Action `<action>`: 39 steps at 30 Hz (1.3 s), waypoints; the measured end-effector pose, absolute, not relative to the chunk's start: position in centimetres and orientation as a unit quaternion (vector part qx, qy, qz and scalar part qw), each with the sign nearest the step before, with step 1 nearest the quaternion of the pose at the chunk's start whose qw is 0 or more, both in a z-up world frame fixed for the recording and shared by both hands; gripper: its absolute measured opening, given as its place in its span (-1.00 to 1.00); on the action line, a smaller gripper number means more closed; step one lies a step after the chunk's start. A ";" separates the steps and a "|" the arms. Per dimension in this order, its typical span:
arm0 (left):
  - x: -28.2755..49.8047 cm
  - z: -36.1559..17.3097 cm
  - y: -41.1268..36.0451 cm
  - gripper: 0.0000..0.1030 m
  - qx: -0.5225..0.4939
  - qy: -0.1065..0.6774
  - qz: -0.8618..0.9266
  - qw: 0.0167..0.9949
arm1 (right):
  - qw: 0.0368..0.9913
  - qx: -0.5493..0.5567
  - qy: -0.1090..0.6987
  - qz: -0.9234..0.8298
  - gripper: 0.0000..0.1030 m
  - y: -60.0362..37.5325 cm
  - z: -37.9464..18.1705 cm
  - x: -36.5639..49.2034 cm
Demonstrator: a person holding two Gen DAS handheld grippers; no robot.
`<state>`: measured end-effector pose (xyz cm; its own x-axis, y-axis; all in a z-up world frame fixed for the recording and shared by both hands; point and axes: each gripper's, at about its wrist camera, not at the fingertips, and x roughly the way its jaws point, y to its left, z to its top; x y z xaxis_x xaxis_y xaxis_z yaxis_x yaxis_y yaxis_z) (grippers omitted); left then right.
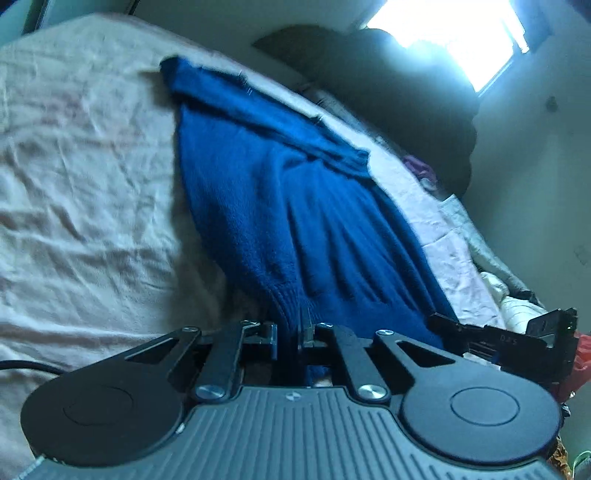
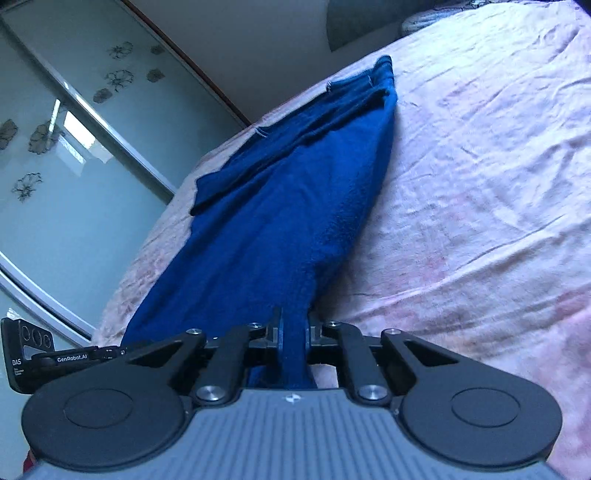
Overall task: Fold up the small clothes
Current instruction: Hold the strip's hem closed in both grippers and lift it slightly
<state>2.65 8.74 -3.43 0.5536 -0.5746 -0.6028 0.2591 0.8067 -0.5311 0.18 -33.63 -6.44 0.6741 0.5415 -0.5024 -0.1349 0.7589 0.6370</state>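
Both tongs are clamped on the blue sweater: left tongs pinch its ribbed hem at bottom centre, right tongs grip another edge. Blue sweater stretches toward the upper frame across the wrinkled pink bed.

Window glare blown out; dim bluish cast, motion blur, fisheye bending.

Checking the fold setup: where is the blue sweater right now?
The blue sweater lies lengthwise on the pink bedsheet, its near hem pinched in the left gripper and right gripper.
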 end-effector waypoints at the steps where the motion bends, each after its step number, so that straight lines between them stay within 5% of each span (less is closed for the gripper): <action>1: 2.3 -2.8 9.1 -0.87 -0.194 0.399 -0.244 0.862 | 0.869 0.286 0.352 0.198 -0.83 -33.8 -6.1 -0.4; 22: -7.1 2.1 11.9 -0.87 -0.174 0.371 -0.282 0.867 | 0.847 0.260 0.373 0.274 -0.83 -34.7 -3.0 -8.3; 29: -5.8 -0.7 10.5 -0.84 -0.164 0.422 -0.279 0.847 | 0.841 0.278 0.396 0.240 -0.78 -35.2 -4.8 -7.4; 32: -5.4 -2.3 10.4 -0.70 -0.162 0.445 -0.271 0.838 | 0.830 0.288 0.421 0.227 -0.74 -35.2 -6.7 -6.9; 34: -5.2 -3.0 10.5 -0.59 -0.161 0.454 -0.264 0.836 | 0.821 0.305 0.427 0.224 -0.53 -35.6 -7.5 -7.0; 39: -5.1 -3.3 11.6 0.50 -0.174 0.440 -0.248 0.846 | 0.799 0.356 0.420 0.240 -0.46 -37.4 -8.5 -7.9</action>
<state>-5.13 11.63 -3.31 0.4902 -0.5716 -0.6580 0.2655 0.8170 -0.5118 -7.90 -37.39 -8.47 0.5320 0.6834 -0.5000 -0.0849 0.6305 0.7715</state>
